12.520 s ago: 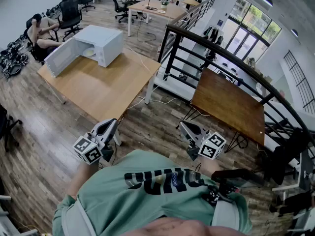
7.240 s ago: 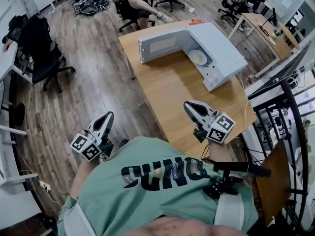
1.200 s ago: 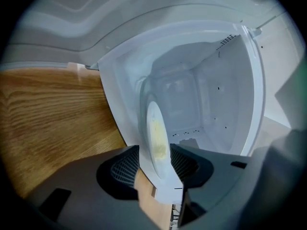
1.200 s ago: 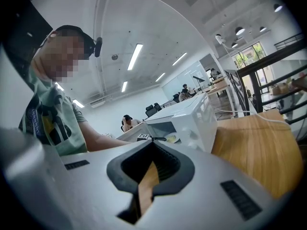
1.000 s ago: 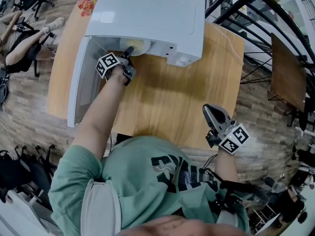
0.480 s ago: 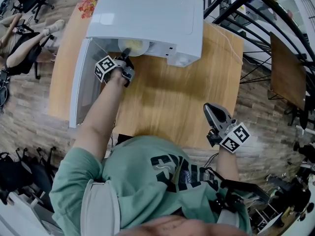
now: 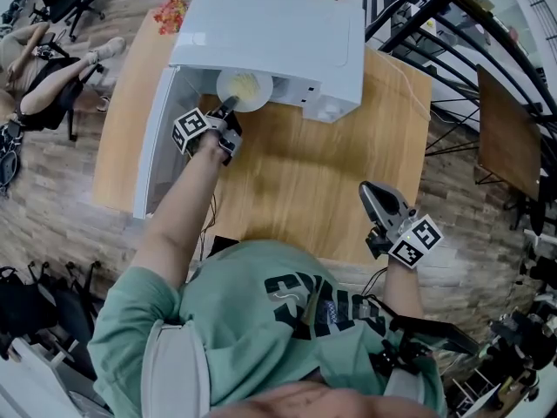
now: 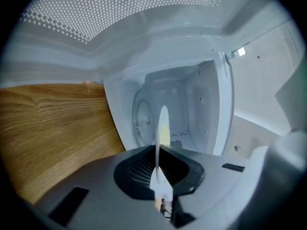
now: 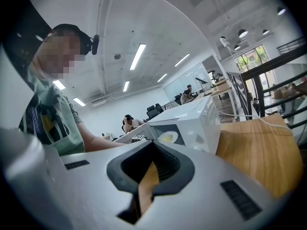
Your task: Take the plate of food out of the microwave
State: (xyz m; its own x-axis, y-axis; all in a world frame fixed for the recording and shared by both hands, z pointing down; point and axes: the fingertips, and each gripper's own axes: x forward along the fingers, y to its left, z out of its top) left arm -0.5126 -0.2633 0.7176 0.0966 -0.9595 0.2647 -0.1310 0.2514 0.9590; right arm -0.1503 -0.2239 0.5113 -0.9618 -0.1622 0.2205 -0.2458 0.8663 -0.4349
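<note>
A white microwave (image 7: 270, 33) stands at the back of the wooden table (image 7: 305, 172), its door (image 7: 161, 146) swung open to the left. The white plate of yellow food (image 7: 246, 90) sticks out of the cavity mouth. My left gripper (image 7: 228, 107) has just been closing and is shut on the plate's near rim. In the left gripper view the plate (image 8: 162, 128) shows edge-on between the jaws, with the glass turntable (image 8: 141, 119) behind it. My right gripper (image 7: 383, 200) hovers by the table's front right edge, shut on nothing, and faces the microwave (image 9: 192, 123).
A red and orange packet (image 7: 170, 11) lies at the table's back left corner. A person sits on a chair (image 7: 43, 68) to the left. A black stair railing (image 7: 435, 24) and a dark brown table (image 7: 509, 120) stand to the right.
The left gripper's jaws have shut on the plate rim, and the plate has come partway out of the microwave, rising a little. The right gripper has stayed put.
</note>
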